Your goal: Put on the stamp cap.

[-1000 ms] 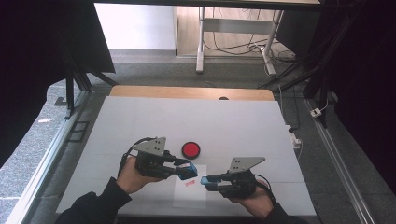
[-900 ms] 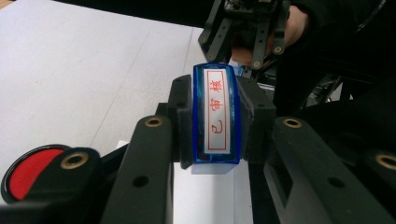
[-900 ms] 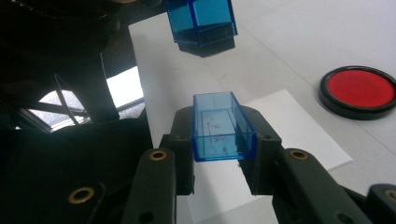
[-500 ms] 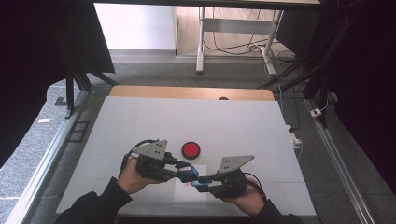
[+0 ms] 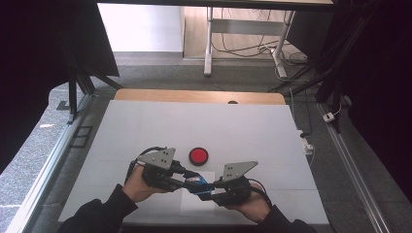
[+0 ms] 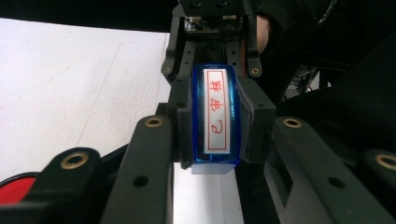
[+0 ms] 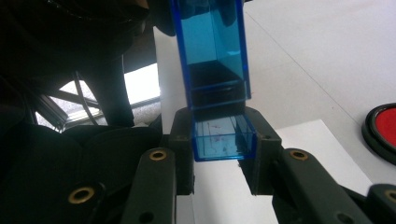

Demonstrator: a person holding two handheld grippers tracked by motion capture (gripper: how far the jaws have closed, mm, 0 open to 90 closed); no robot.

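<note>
Translucent blue stamp (image 6: 216, 121), red-lettered white label (image 6: 218, 111); red, black-rimmed pad (image 5: 198, 155).

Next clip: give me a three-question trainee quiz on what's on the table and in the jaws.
1. True or false: both grippers grip the blue stamp.
2. What colour is the round pad beyond the grippers?
3. The stamp hangs over: A) white paper B) a tray C) the floor.

Key: 1 true, the left gripper and the right gripper each clamp one end. 2 red, black-rimmed. 3 A.
</note>
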